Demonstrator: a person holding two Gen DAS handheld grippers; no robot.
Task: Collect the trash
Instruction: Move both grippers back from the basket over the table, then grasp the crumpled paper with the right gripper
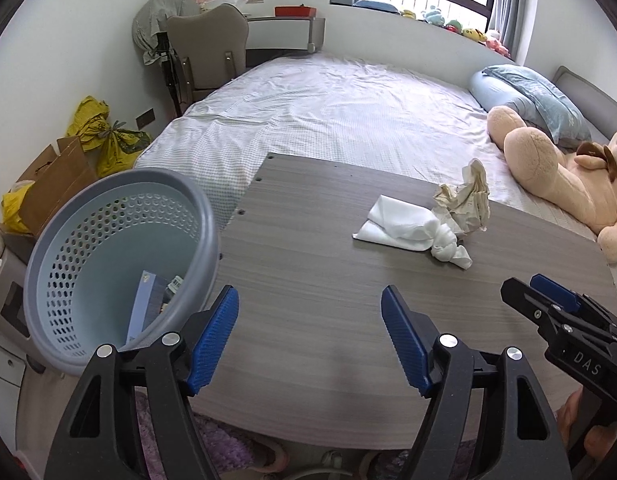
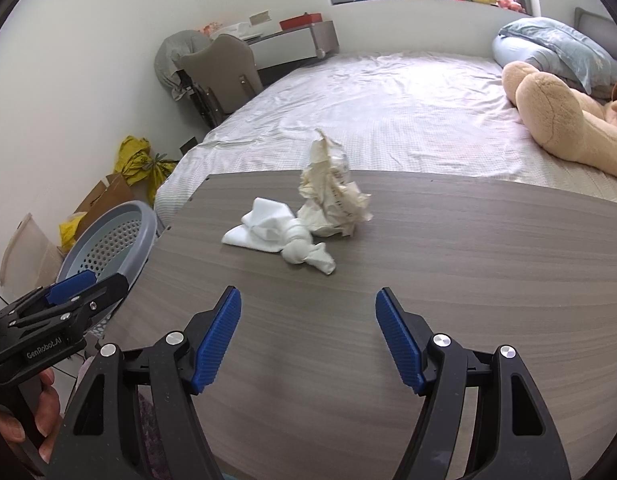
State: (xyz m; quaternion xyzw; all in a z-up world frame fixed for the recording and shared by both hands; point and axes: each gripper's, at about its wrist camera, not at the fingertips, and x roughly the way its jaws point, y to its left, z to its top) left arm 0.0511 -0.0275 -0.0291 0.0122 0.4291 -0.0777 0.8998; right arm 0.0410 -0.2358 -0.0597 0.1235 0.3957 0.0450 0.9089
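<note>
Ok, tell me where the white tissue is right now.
The white tissue lies on the grey tabletop, touching the crumpled yellowish paper behind it, ahead and slightly left of the open right hand-held gripper.

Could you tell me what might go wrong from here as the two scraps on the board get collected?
1. The white tissue and the crumpled paper touch, so gripping one may drag the other along.
2. The basket stands beyond the board's left edge, so a long carry could drop light scraps.
3. The right gripper and left gripper, both open, are close and might collide.
</note>
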